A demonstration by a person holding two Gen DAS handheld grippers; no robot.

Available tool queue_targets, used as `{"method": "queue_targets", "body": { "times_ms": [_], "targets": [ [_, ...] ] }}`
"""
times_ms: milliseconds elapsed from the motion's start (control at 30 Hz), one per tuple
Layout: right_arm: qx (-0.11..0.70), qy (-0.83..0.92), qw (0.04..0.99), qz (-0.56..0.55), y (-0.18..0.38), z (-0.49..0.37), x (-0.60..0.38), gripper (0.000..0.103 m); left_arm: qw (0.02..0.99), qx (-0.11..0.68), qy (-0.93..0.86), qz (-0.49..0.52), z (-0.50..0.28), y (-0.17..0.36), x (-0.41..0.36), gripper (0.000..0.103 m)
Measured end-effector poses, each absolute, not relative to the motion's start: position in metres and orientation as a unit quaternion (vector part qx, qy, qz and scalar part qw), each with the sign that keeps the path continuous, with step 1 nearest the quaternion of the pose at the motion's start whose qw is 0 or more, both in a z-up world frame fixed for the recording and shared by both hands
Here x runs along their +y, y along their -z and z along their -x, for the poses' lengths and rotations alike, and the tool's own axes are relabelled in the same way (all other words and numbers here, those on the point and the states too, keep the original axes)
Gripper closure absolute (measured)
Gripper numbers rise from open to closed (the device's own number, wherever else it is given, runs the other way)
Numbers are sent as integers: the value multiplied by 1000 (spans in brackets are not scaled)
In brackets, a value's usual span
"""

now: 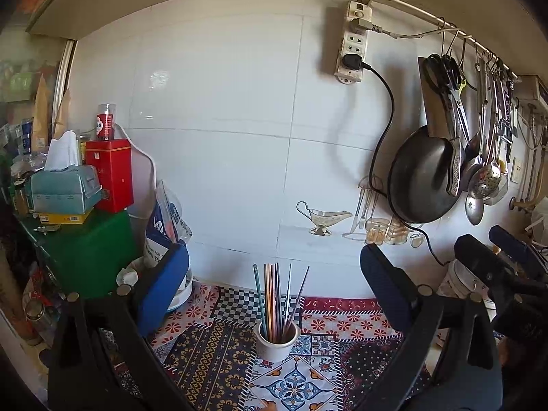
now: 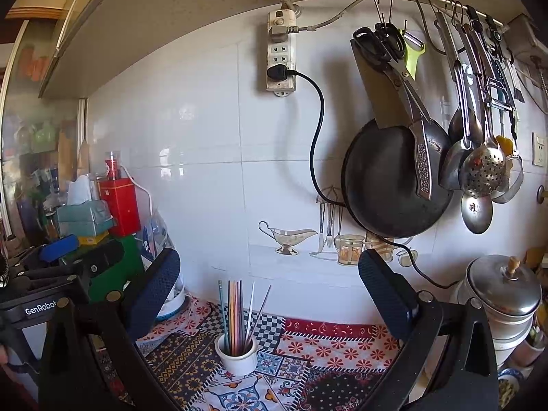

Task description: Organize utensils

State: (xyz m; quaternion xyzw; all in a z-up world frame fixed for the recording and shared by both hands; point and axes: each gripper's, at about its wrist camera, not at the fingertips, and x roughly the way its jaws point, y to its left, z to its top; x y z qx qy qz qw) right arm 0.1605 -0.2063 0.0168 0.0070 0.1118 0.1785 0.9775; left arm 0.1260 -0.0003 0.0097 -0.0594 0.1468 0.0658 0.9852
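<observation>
While level, both grippers point(image 1: 274, 274) point(image 2: 270, 284) gape — empty.

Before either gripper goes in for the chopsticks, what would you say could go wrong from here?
1. The cup is small and the chopsticks stand tall and splayed in it; a sideways nudge might tip it.
2. The patterned cloth under the cup looks layered, so the cup may slide or wobble.
3. The thin chopsticks sit bunched together; the open right gripper might take several at once.
</observation>
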Motion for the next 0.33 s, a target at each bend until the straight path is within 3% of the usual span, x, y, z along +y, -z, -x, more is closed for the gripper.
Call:
{"method": "queue_targets", "body": {
  "times_ms": [333],
  "targets": [
    [113, -174, 978, -10, -16, -161, -207, 0, 986, 147, -59, 49, -128, -10, -6, 2]
  ]
}}
